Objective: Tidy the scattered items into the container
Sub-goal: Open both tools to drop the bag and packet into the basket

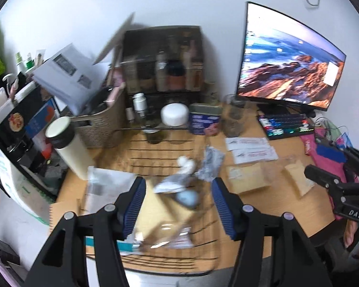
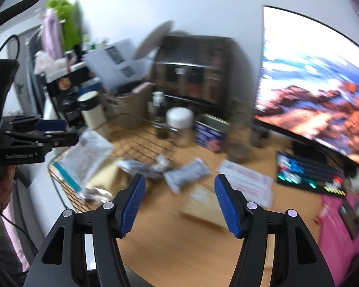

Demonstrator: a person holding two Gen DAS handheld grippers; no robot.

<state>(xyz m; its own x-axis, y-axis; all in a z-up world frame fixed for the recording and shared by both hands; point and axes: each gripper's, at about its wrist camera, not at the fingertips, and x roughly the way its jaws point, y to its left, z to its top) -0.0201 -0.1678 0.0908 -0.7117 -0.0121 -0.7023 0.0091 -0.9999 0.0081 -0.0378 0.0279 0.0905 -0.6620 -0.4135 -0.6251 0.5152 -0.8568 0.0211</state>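
In the left wrist view, the left claw (image 1: 178, 203) is open, with nothing pinched between its blue pads. Under it sits the black wire basket (image 1: 155, 143) on the wooden desk (image 1: 287, 205), with packets and a blue egg-shaped thing (image 1: 187, 197) inside.

In the right wrist view, the right claw (image 2: 179, 199) is open and empty too. A grey packet (image 2: 186, 173) lies on the desk just beside the basket (image 2: 141, 146). All is blurry.

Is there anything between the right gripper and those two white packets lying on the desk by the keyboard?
Nothing visible. The right gripper hangs open and empty above bare desk; the white packets lie just ahead, uncovered, beside a tan packet.
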